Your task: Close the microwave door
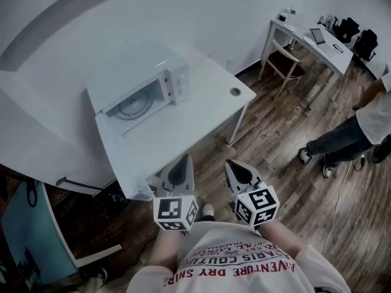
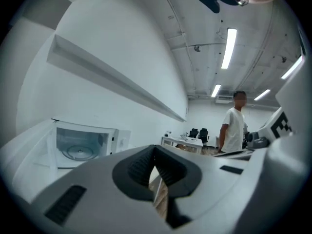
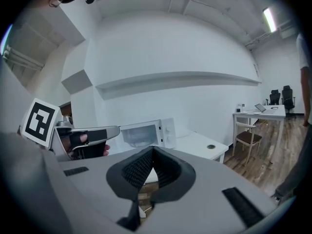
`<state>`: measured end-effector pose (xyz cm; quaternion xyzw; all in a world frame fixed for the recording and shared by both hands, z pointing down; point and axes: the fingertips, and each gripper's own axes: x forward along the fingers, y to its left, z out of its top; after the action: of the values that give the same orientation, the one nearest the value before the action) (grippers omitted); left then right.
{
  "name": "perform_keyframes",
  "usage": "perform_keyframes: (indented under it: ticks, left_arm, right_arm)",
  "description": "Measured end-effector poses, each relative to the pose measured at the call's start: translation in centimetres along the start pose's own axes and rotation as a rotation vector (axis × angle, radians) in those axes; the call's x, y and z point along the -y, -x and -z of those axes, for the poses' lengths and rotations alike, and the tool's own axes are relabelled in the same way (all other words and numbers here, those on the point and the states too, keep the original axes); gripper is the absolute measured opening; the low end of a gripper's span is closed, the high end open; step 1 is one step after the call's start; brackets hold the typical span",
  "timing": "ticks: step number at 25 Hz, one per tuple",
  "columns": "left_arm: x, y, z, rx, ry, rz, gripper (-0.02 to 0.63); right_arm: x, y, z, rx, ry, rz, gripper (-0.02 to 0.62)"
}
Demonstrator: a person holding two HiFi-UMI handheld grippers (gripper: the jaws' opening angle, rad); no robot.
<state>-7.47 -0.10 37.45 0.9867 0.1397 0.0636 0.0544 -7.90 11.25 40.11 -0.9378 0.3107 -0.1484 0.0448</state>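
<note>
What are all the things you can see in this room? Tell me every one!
white microwave oven: one, white, on the table, door open
round glass turntable: one, clear, inside the microwave
white rectangular table: one, white, ahead of the grippers
round cable hole: one, grey, near the table's right corner
white desk: one, white, far right, small items on it
wooden chair: one, brown, at that desk
black office chairs: two, black, beyond the desk
standing person: one, white top, dark trousers, right edge
left gripper: one, grey, shut, empty
right gripper: one, grey, shut, empty
</note>
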Motion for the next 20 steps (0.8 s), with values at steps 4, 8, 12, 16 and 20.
perform_keyframes:
  ticks: [4,8,12,16,20]
  left_arm:
    - [-3.5,-3.9,-0.4,0.004,0.005,-0.030,0.006]
    - [-6.2,-6.0,-0.3,-0.008,0.013,-0.077,0.006]
    - [-8.9,-7.8,-0.4,-0.006,0.008,-0.160,0.006]
    - [-11.3,-9.4,-0.4,0.001,0.019,-0.286,0.006]
    - [-13.9,-11.4,-0.8,0.019,0.044,-0.443,0.006]
  right_arm:
    - [1.0,-5.6,-1.2,-0.003,0.007,-0.030,0.006]
    - [1.6,-10.1,-1.9,-0.020,0.011,-0.080,0.006]
    - [2.1,-14.6,-2.6,-0.029,0.020,-0.153,0.006]
    - [2.9,-19.2,-3.8,-0.045,0.046,-0.266,0.006]
    - [3.2,-23.5,-4.3,-0.092,0.086,-0.411,0.006]
